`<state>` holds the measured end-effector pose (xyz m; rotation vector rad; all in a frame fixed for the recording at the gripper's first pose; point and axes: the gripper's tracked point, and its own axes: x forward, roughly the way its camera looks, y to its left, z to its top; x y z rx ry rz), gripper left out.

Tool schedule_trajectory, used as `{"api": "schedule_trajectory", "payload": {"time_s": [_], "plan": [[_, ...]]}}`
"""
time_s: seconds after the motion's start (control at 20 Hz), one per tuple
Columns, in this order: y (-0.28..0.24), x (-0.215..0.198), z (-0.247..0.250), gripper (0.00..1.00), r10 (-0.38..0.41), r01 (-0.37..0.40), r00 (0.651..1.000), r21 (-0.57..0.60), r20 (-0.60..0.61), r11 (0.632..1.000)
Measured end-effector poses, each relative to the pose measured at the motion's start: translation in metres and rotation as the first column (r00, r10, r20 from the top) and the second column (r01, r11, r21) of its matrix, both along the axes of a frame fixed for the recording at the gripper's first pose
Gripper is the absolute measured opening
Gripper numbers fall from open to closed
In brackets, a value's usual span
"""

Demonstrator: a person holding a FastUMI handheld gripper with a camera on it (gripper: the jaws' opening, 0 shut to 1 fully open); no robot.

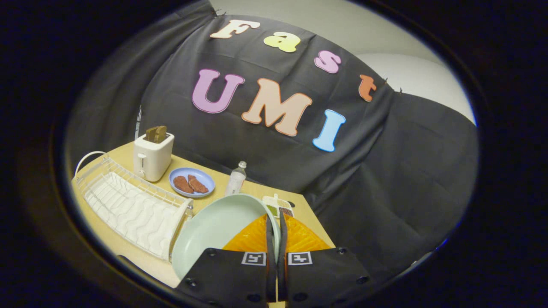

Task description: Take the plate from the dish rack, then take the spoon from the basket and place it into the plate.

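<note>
Black cloth backs a wooden desk (128, 252), where from the left stand a white dish rack (132, 205) with nothing in its slots, a toaster (153, 156) holding toast, and a blue plate (191, 182) carrying two brown pieces. Next comes a clear bottle (236, 177). Nearest, the fingers (274, 226) pinch the rim of the pale green plate (214, 231), held up beside the rack.
</note>
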<state>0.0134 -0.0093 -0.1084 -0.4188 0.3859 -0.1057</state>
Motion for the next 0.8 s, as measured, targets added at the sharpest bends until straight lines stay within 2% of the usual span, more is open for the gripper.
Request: {"api": "schedule_trajectory", "payload": {"time_s": [0.35,0.8], "plan": [[-0.037,-0.019,-0.044,0.05,-0.001,0.010,0.996,0.100,-0.087,0.995],[-0.062,-0.030,-0.123,0.05,0.018,0.037,0.981,0.276,-0.193,0.960]]}}
